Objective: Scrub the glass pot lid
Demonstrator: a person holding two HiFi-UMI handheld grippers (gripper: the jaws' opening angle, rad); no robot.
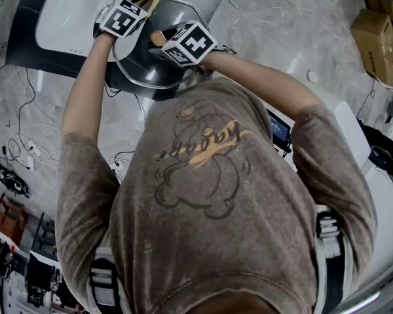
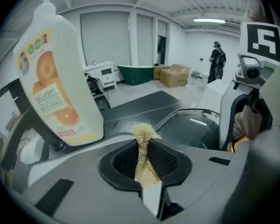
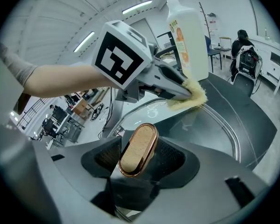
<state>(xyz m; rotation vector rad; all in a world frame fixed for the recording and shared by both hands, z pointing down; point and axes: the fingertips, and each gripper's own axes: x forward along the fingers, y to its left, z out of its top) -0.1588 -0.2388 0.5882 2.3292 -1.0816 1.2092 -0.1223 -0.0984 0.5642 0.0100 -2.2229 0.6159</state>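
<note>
The glass pot lid (image 1: 144,61) lies on a dark surface in the head view, steel rim round it. My right gripper (image 3: 139,161) is shut on the lid's wooden, copper-rimmed knob (image 3: 137,148), which stands upright between the pads. My left gripper (image 2: 145,161) is shut on a tan fibre scrub pad (image 2: 143,148). In the right gripper view that scrub pad (image 3: 190,97) rests on the far part of the lid's glass (image 3: 200,129), under the left gripper's marker cube (image 3: 123,55). From above, both grippers (image 1: 141,6) (image 1: 165,41) sit over the lid.
A soap bottle (image 2: 56,73) with an orange label stands just left of the lid. A white worktop (image 1: 65,15) lies behind. Cardboard boxes (image 1: 380,38) sit at the far right, cables (image 1: 19,149) on the floor at left. A person (image 2: 218,59) stands far off.
</note>
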